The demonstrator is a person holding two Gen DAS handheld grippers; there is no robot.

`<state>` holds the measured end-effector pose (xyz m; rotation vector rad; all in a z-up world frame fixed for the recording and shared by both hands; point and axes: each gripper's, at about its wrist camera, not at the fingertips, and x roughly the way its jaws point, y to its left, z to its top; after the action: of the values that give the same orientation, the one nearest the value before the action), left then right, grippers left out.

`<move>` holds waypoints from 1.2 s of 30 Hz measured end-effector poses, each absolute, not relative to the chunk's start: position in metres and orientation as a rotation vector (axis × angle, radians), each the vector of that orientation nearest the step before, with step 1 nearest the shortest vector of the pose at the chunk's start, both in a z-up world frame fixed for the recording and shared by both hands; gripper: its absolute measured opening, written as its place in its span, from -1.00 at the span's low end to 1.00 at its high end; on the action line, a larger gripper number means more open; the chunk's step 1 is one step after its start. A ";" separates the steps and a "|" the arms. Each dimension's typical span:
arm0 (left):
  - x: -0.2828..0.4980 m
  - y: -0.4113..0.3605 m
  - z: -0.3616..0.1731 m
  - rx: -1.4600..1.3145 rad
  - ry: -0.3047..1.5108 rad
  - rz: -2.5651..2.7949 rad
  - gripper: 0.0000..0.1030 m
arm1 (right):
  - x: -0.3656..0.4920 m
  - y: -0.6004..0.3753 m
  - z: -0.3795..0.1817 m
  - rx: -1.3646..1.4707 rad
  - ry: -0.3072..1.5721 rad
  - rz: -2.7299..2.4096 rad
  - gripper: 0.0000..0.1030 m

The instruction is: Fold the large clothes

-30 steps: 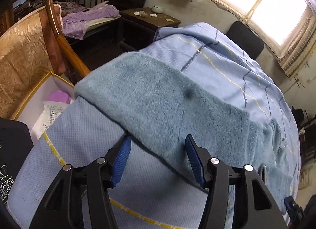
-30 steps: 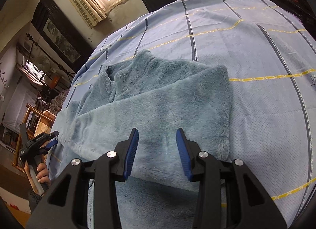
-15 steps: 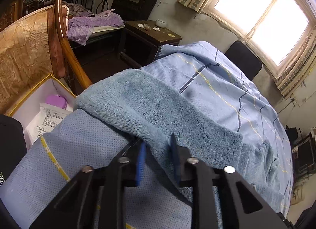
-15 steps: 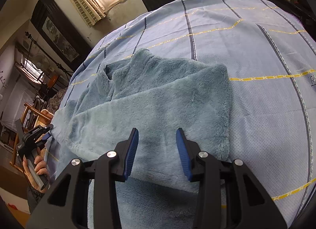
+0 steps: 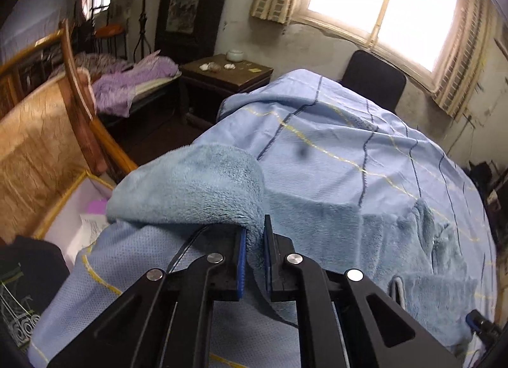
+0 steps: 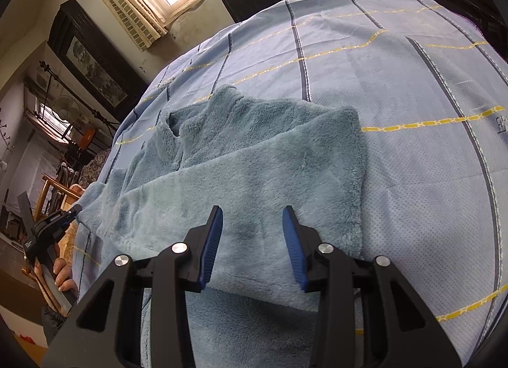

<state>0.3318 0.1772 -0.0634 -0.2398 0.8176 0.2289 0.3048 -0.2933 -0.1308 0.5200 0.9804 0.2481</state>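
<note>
Fleece garment (image 6: 254,171) lies spread on the bed (image 6: 412,82), collar toward 11 o'clock in the right wrist view, one sleeve laid across the body. Left tongs (image 5: 253,250) are clamped on a lifted fold of the garment's edge, which bunches up toward 10 o'clock. Right tongs (image 6: 252,241) stand wide apart, holding nothing, poised over the lower body panel. Judgement: the fabric is soft, thick, limp and fairly light; it will sag and drape, not slip. Best held at hems, cuffs or corners, pinching both layers.
</note>
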 end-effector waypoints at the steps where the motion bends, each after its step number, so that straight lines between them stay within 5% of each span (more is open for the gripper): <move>1: 0.332 0.170 -0.061 -0.216 0.812 0.227 -0.83 | 0.305 -0.294 -0.131 0.521 0.980 0.247 -0.24; 15: 0.311 0.021 -0.026 0.252 0.589 0.131 -0.83 | 0.305 -0.297 -0.130 0.536 0.977 0.249 -0.23; 23: 0.285 -0.085 -0.105 0.537 0.694 -0.158 -0.72 | 0.305 -0.301 -0.129 0.553 0.973 0.245 -0.22; 30: 0.266 -0.083 -0.119 0.581 0.697 -0.202 0.42 | 0.306 -0.304 -0.130 0.567 0.974 0.250 -0.22; 36: 0.254 -0.029 -0.093 0.473 0.690 -0.171 0.63 | 0.303 -0.298 -0.124 0.548 0.946 0.284 -0.22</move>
<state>0.2544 -0.0288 -0.0929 0.4732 0.6902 -0.1712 0.3031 -0.2977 -0.1237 0.5480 0.9465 0.2836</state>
